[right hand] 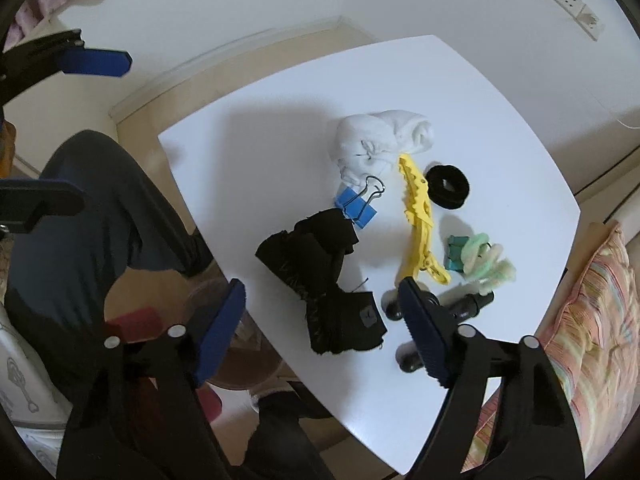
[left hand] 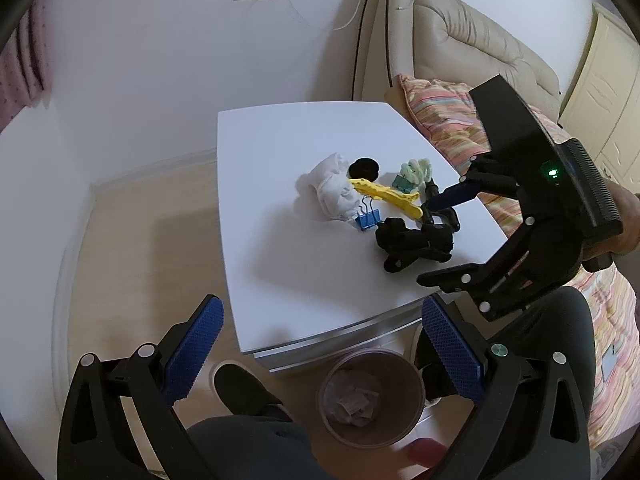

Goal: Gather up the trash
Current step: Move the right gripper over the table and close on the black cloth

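Observation:
A small white table (left hand: 280,272) carries a pile: a crumpled white tissue (left hand: 334,188) (right hand: 380,140), a black cloth (left hand: 412,244) (right hand: 324,280), a yellow clip (right hand: 418,216), a blue binder clip (right hand: 356,206), a black hair ring (right hand: 448,186), a green fuzzy piece (right hand: 486,260). My right gripper (right hand: 322,286) (left hand: 430,240) points down over the black cloth with its jaws apart; the cloth lies under the gap and no pad presses on it. Near the table's front edge my left gripper (left hand: 322,304) hangs open, holding nothing. A brown trash bin (left hand: 370,396) with paper scraps stands on the floor below.
A teal binder clip (right hand: 454,254) and a black wheeled part (right hand: 468,308) lie by my right finger. A person's legs and a dark shoe (left hand: 240,388) are beside the bin. A beige sofa (left hand: 460,36) with a striped cushion (right hand: 592,320) adjoins the table.

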`<state>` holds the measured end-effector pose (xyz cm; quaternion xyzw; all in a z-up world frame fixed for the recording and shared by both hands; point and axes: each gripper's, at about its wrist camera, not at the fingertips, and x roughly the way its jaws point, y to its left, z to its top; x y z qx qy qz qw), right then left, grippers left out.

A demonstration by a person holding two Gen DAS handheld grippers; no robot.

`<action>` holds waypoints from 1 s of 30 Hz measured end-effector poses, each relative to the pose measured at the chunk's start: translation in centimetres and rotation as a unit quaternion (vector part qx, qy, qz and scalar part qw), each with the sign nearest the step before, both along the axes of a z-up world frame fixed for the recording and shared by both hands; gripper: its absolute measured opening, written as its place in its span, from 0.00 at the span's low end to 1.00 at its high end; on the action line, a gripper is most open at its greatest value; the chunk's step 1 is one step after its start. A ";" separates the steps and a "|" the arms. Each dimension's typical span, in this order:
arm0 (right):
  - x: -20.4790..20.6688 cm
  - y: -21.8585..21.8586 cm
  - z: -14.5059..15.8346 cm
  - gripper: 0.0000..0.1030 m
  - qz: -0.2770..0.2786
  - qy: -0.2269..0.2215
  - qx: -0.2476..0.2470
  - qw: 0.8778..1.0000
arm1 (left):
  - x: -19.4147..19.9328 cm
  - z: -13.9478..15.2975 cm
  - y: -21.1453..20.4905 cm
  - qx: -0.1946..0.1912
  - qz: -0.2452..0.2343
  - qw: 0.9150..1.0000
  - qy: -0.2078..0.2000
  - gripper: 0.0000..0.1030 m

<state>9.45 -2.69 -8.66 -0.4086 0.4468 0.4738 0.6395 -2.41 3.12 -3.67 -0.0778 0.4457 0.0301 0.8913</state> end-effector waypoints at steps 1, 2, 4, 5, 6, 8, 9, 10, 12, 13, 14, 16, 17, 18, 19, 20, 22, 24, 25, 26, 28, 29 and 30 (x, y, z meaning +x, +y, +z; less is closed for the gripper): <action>0.1 0.2 -0.2 0.66 0.003 0.003 -0.003 1.000 | 0.0 0.0 0.1 0.000 0.001 1.000 0.000 0.93; 0.1 0.3 -0.4 0.62 0.006 0.006 -0.008 1.000 | 0.0 0.0 0.2 0.000 0.001 1.000 0.000 0.93; 0.2 0.6 -0.7 0.57 0.011 0.012 -0.014 1.000 | -0.1 -0.1 0.3 -0.001 0.003 1.000 0.000 0.93; 0.3 0.7 -0.9 0.55 0.013 0.014 -0.017 1.000 | -0.1 -0.1 0.5 -0.001 0.004 1.000 0.000 0.93; 0.4 0.8 -0.9 0.54 0.013 0.017 -0.018 1.000 | -0.1 -0.1 0.5 -0.002 0.005 1.000 0.000 0.93; 0.7 1.0 -1.0 0.49 0.012 0.024 -0.016 1.000 | -0.1 -0.1 0.6 -0.003 0.006 1.000 0.000 0.93; 0.8 1.0 -1.0 0.49 0.011 0.026 -0.016 0.999 | -0.1 -0.1 0.6 -0.004 0.007 1.000 0.000 0.93; 0.8 1.2 -1.2 0.47 0.010 0.026 -0.016 0.999 | -0.1 -0.1 0.6 -0.004 0.006 1.000 0.000 0.93; 0.9 1.1 -1.3 0.40 0.009 0.029 -0.016 0.999 | -0.1 -0.1 0.6 -0.005 0.006 1.000 0.000 0.93; 0.9 1.0 -1.4 0.34 0.008 0.031 -0.017 0.999 | -0.1 -0.1 0.7 -0.005 0.006 1.000 0.001 0.93; 1.0 0.9 -1.4 0.33 0.006 0.033 -0.016 0.999 | -0.1 -0.1 0.7 -0.005 0.006 1.000 0.001 0.93; 1.0 0.7 -1.3 0.28 0.004 0.035 -0.010 0.999 | -0.1 -0.1 0.7 -0.006 0.007 1.000 0.001 0.93; 0.9 0.7 -1.2 0.26 0.004 0.034 -0.007 0.999 | -0.1 -0.1 0.7 -0.006 0.006 1.000 0.001 0.93; 0.9 0.6 -1.0 0.25 0.004 0.034 -0.005 0.999 | -0.1 -0.1 0.7 -0.006 0.006 1.000 0.002 0.93; 0.8 0.5 -0.8 0.24 0.003 0.034 -0.002 0.999 | -0.1 -0.1 0.6 -0.006 0.006 1.000 0.001 0.93; 0.8 0.4 -0.7 0.23 0.002 0.033 0.001 0.999 | -0.1 -0.1 0.7 -0.006 0.006 1.000 0.001 0.93; 0.6 0.1 -0.2 0.22 -0.002 0.034 0.010 0.999 | -0.2 -0.1 0.6 -0.005 0.005 1.000 0.000 0.93; 0.3 -0.3 0.3 0.22 -0.007 0.036 0.021 0.999 | -0.1 0.0 0.5 -0.004 0.003 1.000 -0.001 0.93; 0.2 -0.7 0.8 0.22 -0.013 0.039 0.031 0.999 | 0.0 0.0 0.4 -0.003 0.002 1.000 -0.001 0.93; 0.3 -0.9 1.2 0.22 -0.018 0.040 0.039 0.998 | 0.0 0.0 0.3 -0.002 0.000 1.000 -0.001 0.93; 0.5 -1.6 2.2 0.22 -0.039 0.038 0.061 0.997 | 0.2 0.2 0.2 0.000 -0.002 1.000 -0.002 0.93; 0.6 -1.9 2.6 0.22 -0.049 0.037 0.070 0.996 | 0.4 0.4 0.0 0.002 -0.005 1.000 -0.003 0.93; 0.7 -2.2 3.0 0.22 -0.057 0.037 0.079 0.995 | 0.6 0.5 0.0 0.002 -0.006 1.000 -0.004 0.93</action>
